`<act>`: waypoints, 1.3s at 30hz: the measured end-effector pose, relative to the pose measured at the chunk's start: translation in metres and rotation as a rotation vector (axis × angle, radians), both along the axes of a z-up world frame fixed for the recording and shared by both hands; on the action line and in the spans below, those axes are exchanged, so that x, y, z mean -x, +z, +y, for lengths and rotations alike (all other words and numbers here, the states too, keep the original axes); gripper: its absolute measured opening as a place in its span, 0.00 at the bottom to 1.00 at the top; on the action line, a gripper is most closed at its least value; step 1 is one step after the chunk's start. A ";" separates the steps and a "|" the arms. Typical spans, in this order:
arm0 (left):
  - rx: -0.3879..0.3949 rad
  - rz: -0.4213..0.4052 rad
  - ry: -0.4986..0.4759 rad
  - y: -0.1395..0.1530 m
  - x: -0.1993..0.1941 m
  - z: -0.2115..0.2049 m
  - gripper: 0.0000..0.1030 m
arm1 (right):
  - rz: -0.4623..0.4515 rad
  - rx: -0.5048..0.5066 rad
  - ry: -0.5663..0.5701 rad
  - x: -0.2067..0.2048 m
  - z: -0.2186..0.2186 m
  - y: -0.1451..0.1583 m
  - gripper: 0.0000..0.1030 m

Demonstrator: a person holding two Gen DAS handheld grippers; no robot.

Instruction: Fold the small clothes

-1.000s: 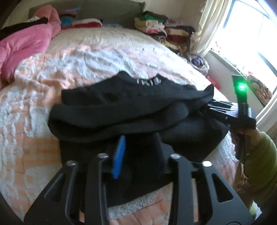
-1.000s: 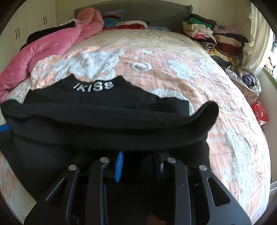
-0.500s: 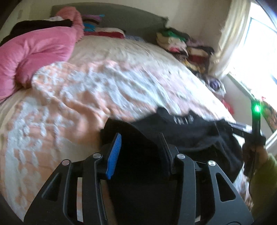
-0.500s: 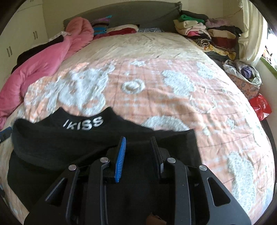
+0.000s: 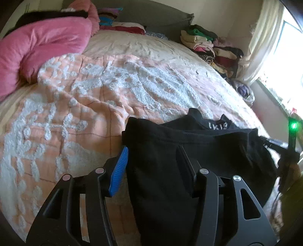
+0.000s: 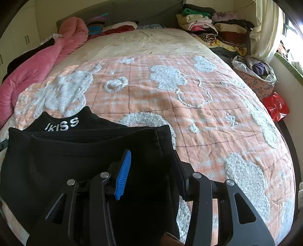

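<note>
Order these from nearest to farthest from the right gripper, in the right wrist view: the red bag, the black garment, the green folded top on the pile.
1. black garment, between the right gripper fingers.
2. red bag, right, beside the bed.
3. green folded top, far right corner, atop the pile.

A peach quilted bedspread with fluffy white tufted patterns (image 6: 189, 106) is covering the bed. A puffy pink padded duvet (image 5: 41, 45) is lying bunched along its left edge. A stack of folded clothes in mixed colours (image 6: 212, 28) is sitting at the far right corner, beside a cream curtain (image 6: 265, 30). A floral fabric bag stuffed with garments (image 6: 255, 75) and a red plastic bag (image 6: 277, 107) are resting by the wall.
</note>
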State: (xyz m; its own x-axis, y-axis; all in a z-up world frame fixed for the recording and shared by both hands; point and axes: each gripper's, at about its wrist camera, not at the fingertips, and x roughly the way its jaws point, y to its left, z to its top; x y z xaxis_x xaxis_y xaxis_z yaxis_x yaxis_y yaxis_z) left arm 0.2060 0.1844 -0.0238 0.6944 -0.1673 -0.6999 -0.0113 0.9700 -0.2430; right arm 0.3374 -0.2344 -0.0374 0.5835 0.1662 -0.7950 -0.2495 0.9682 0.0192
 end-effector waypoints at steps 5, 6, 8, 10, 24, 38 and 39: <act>-0.058 -0.026 -0.028 0.004 0.002 -0.006 0.03 | -0.016 -0.045 -0.010 0.003 -0.005 0.000 0.07; -0.045 -0.033 -0.031 0.007 0.004 -0.004 0.03 | -0.020 -0.073 -0.011 0.005 -0.007 0.004 0.07; -0.026 -0.055 -0.026 0.016 0.007 0.001 0.03 | -0.032 -0.132 -0.012 0.007 -0.014 0.014 0.06; 0.012 -0.092 -0.014 0.031 0.013 0.010 0.03 | -0.040 -0.215 -0.017 0.008 -0.023 0.026 0.06; 0.044 0.005 0.058 -0.001 -0.003 0.027 0.03 | 0.002 -0.250 -0.141 -0.013 -0.044 -0.001 0.03; 0.041 0.012 0.054 0.001 0.009 0.026 0.04 | -0.050 -0.207 -0.100 0.026 -0.053 0.013 0.18; 0.045 0.012 0.054 0.002 0.010 0.026 0.04 | -0.046 -0.214 -0.097 0.030 -0.054 0.013 0.22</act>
